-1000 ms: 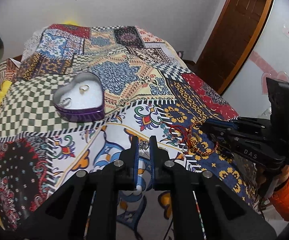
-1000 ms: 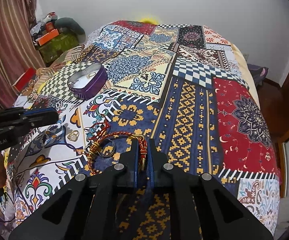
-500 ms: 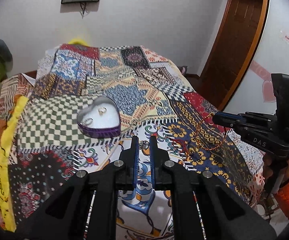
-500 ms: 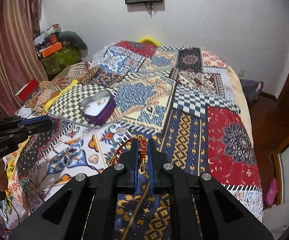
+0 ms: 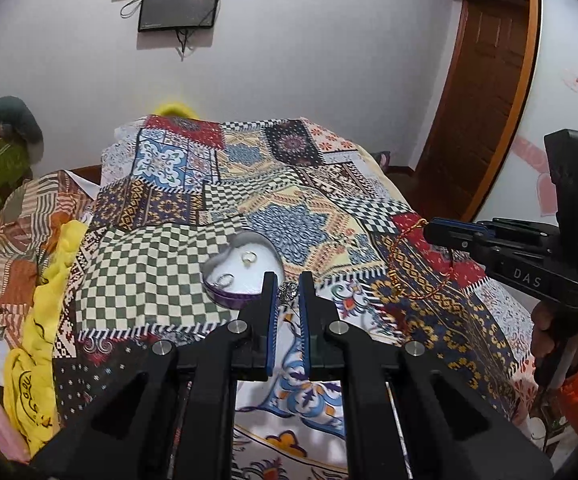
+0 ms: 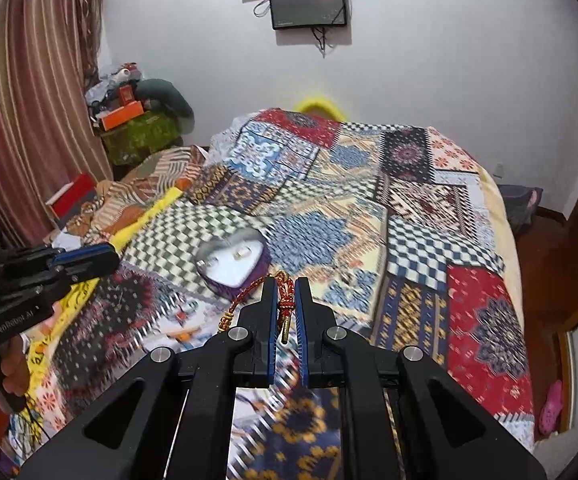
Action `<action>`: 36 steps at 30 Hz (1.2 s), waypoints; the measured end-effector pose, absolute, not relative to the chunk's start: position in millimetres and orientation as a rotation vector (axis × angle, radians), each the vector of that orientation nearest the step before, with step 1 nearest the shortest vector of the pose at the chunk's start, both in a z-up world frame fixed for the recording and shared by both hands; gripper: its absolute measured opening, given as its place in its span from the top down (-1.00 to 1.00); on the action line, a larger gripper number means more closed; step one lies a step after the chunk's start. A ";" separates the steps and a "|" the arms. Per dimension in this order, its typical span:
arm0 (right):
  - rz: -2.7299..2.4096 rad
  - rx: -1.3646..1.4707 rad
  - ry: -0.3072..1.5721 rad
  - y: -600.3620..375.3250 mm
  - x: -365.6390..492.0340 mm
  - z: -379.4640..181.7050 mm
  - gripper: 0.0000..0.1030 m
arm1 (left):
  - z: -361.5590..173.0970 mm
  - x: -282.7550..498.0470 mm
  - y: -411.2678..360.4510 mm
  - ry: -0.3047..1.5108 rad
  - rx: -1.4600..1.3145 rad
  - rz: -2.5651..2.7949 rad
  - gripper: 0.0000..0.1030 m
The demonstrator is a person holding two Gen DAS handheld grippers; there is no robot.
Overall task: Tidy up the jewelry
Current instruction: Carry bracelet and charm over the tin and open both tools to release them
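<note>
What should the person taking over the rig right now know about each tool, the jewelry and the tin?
Left tool: shut on a small silver ornament, held in the air near the heart-shaped tin.
Right tool: shut on a red and gold bracelet, which hangs clear of the bedspread.
Tin: open on the green checked patch, with two rings already lying on its white lining.
Done: both pieces picked up.
Left: bring each over the tin and drop it in, ornament first since it looks nearer. No other loose jewelry shows on the bedspread.
</note>
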State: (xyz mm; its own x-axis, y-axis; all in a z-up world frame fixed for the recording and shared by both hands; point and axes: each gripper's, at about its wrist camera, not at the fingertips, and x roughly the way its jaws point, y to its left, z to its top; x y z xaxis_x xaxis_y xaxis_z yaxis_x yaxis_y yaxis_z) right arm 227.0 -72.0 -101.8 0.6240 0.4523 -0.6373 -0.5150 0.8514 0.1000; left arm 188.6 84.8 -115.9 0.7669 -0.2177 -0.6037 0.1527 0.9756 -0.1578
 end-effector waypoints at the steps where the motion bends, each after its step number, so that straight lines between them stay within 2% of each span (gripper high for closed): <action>1: 0.560 -0.096 0.703 -68.3 227.9 -101.6 0.86 | -116.1 190.6 87.8 0.667 -0.104 -0.197 0.84; 23: 0.624 -0.267 0.777 18.2 288.4 -125.9 0.85 | -150.8 247.7 127.5 0.730 -0.117 -0.111 0.84; 36: 0.671 -0.384 0.904 52.1 322.9 -164.9 0.85 | -181.4 281.1 136.2 0.798 -0.136 -0.106 0.84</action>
